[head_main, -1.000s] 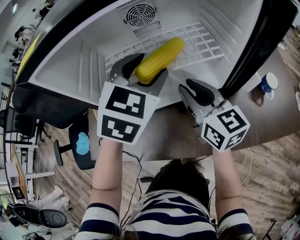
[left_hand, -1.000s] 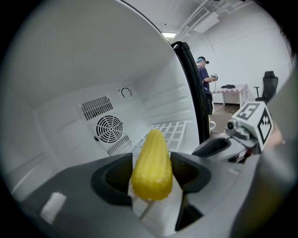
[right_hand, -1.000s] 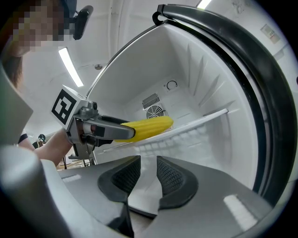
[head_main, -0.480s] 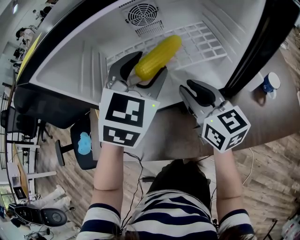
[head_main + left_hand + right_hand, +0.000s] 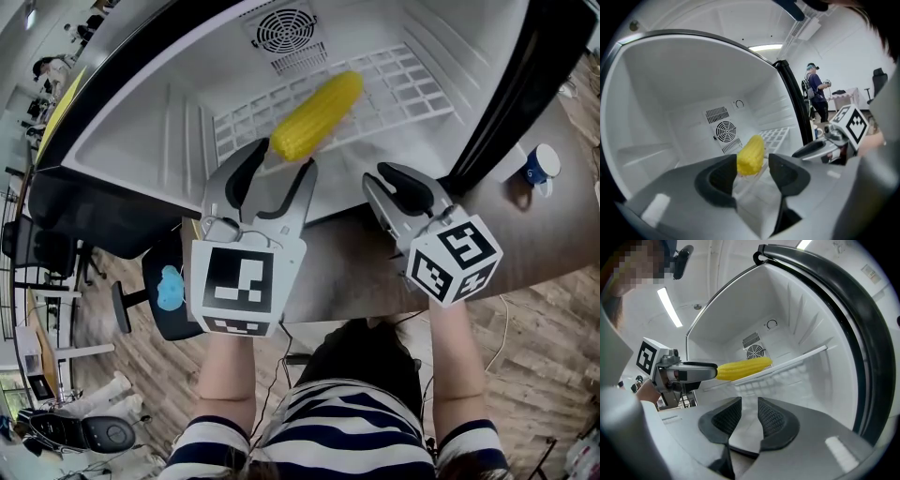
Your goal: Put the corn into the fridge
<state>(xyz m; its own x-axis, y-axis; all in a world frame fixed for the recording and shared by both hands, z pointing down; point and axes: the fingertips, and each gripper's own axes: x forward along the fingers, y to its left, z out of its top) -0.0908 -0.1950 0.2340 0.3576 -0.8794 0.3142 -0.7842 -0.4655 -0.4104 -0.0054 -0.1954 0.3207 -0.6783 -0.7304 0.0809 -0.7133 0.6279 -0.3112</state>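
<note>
The corn (image 5: 317, 114) is lying inside the fridge (image 5: 141, 131) on the white wire shelf (image 5: 403, 84), its long axis running from 8 o'clock to 2 o'clock in the head view. It is resting on its side, probably because a rounded, tapering cob settles best lengthwise across the grid bars and would roll less that way. Its skin is showing bright yellow with fine rows of kernels, matte and bumpy against the smooth, glossy white plastic of the fridge walls. At 7 o'clock of the cob the left gripper (image 5: 281, 169) is hanging with its jaws spread wide, the dark curved pads standing clear on either side of the cob's near end and pressing on nothing, which suggests that the shelf is now bearing the corn. At 4 o'clock of the cob the right gripper (image 5: 748, 408) is waiting outside the fridge's front edge, its ribbed black pads a little apart with nothing between them, most likely kept out of the way as the spare hand. A round slotted fan vent (image 5: 282, 28) is sitting at 12 o'clock on the back wall, and a blue-and-white cup (image 5: 536, 167) is standing at 3 o'clock outside the black door seal.
</note>
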